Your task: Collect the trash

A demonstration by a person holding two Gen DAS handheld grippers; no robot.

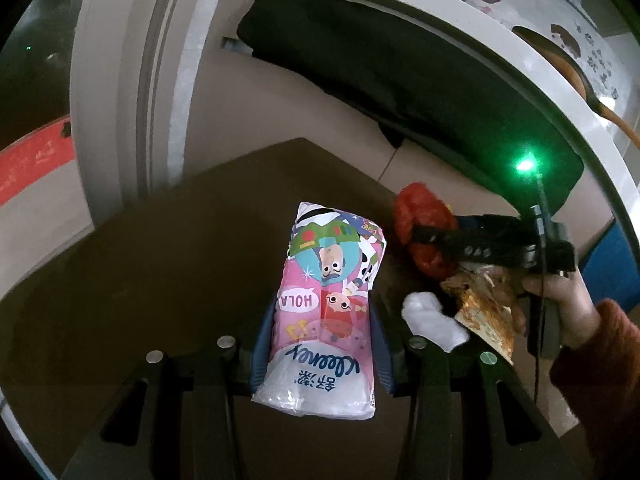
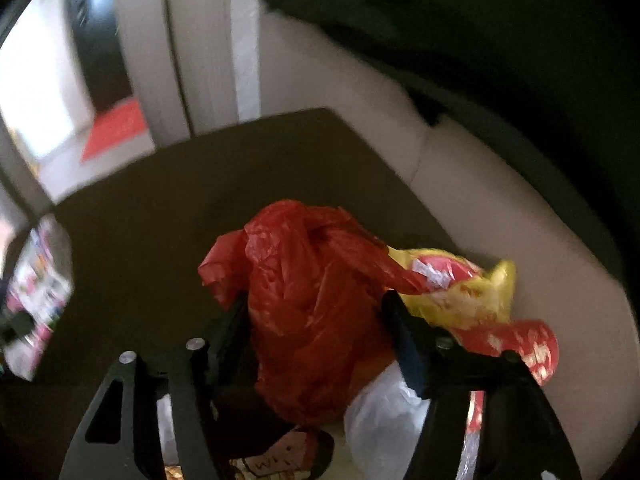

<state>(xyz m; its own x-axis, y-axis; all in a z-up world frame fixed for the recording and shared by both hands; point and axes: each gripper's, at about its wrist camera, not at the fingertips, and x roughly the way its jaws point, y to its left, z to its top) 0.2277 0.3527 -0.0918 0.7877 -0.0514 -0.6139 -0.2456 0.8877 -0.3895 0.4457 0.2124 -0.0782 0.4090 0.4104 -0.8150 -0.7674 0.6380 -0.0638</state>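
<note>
My left gripper is shut on a pink Kleenex tissue pack, which stands upright between the blue pads above the brown table. To its right lies a pile: a red plastic bag, a crumpled white tissue and a yellow-red snack wrapper. In the right wrist view, my right gripper points down on the red plastic bag. The bag fills the gap and touches both fingers. The snack wrapper and white tissue lie beside and under it. The tissue pack shows blurred at far left.
A person's hand in a rust sleeve holds the right gripper. A dark cloth hangs beyond the table's far corner. A white frame stands at the back left, and a blue object sits at the right edge.
</note>
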